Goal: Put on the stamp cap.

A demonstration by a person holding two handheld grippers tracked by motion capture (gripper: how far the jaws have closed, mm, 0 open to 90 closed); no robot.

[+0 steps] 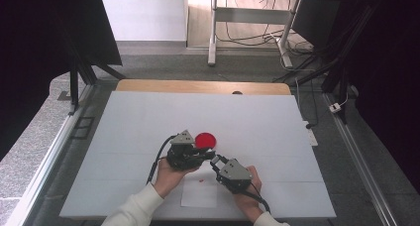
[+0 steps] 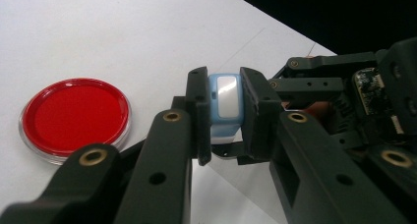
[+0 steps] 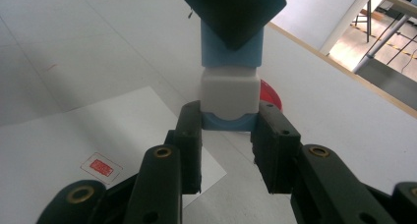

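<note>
- Stamp (image 1: 207, 157), a small blue-and-white block, sits between the two grippers just below the red ink pad (image 1: 205, 140) in the high view; no writing on it can be read from here.
- High view: the left gripper (image 1: 200, 155) lies level in the person's left hand (image 1: 170, 176) and points right, just beside the ink pad; the right gripper (image 1: 216, 162) is held in the right hand (image 1: 246, 196) and points up-left toward the same spot. Both forearms come in from the near edge of the white table (image 1: 148, 117). A sheet of paper (image 1: 199, 194) with a small red mark lies below the ink pad, between the hands.
- Left gripper view: the left gripper (image 2: 225, 113) has its jaws narrowed onto the pale blue body of the stamp (image 2: 226, 103), whose face shows a blank white panel with no legible label. The ink pad (image 2: 74, 117), a round red disc in a clear rim, lies to the left of the stamp on the table. The right gripper's black frame (image 2: 354, 101) stands just to the right of the stamp.
- Right gripper view: the right gripper (image 3: 228, 135) clamps the lower end of the stamp (image 3: 229, 91), pads pressing the blue base under the white section, while the left gripper's jaw (image 3: 231, 13) covers the blue upper end. The ink pad (image 3: 270, 97) peeks out just behind the stamp. On the paper (image 3: 64, 140) left of the stamp, a red rectangular imprint (image 3: 102, 167) shows; its characters are too small to read.
</note>
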